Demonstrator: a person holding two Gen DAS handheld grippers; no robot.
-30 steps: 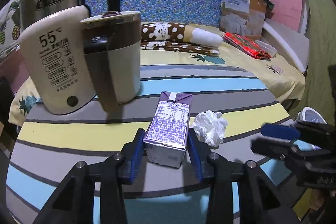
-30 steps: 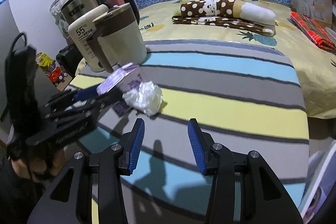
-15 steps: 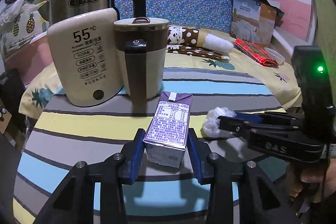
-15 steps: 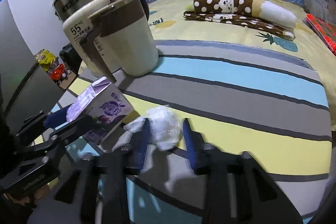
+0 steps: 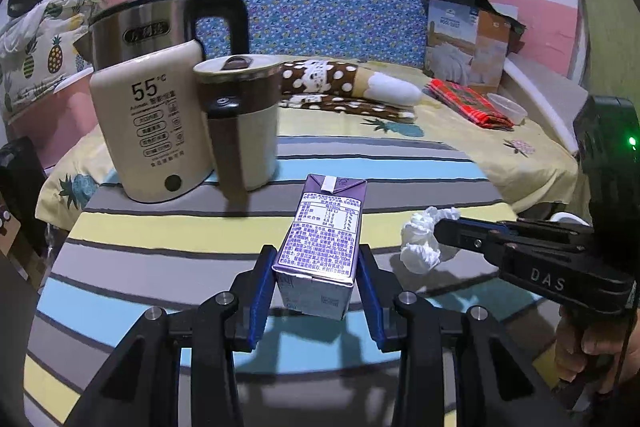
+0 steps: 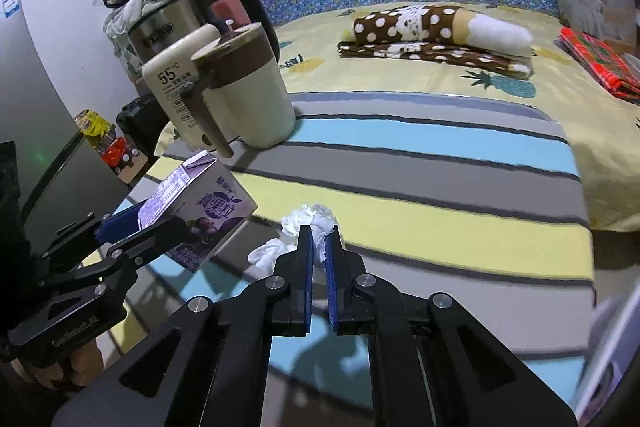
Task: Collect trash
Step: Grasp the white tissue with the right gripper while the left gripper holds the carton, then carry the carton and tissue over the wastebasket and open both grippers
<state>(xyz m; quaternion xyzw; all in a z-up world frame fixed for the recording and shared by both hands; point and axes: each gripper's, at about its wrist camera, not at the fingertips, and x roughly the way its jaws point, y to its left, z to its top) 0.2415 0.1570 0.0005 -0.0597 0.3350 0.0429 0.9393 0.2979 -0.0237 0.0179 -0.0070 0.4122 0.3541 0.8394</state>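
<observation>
My left gripper [image 5: 316, 287] is shut on a purple drink carton [image 5: 322, 247] and holds it above the striped table [image 5: 160, 239]. The carton also shows in the right wrist view [image 6: 200, 211], tilted, between the left gripper's blue pads. My right gripper [image 6: 318, 259] is shut on a crumpled white tissue [image 6: 308, 227], which bulges out ahead of and to the left of the pads. In the left wrist view the tissue [image 5: 424, 241] sits at the tip of the right gripper [image 5: 452, 231], just above the table.
A cream kettle base marked 55°C [image 5: 148, 123], a steel kettle [image 5: 144, 31] and a cream-and-brown mug [image 5: 240, 123] stand at the table's back left. Behind is a bed with a dotted pillow [image 5: 344, 87], a box [image 5: 468, 43] and a red cloth [image 5: 468, 103].
My right gripper moved forward to the tissue and closed on it. My left gripper kept hold of the carton and swung so the kettles sit further right in its view.
</observation>
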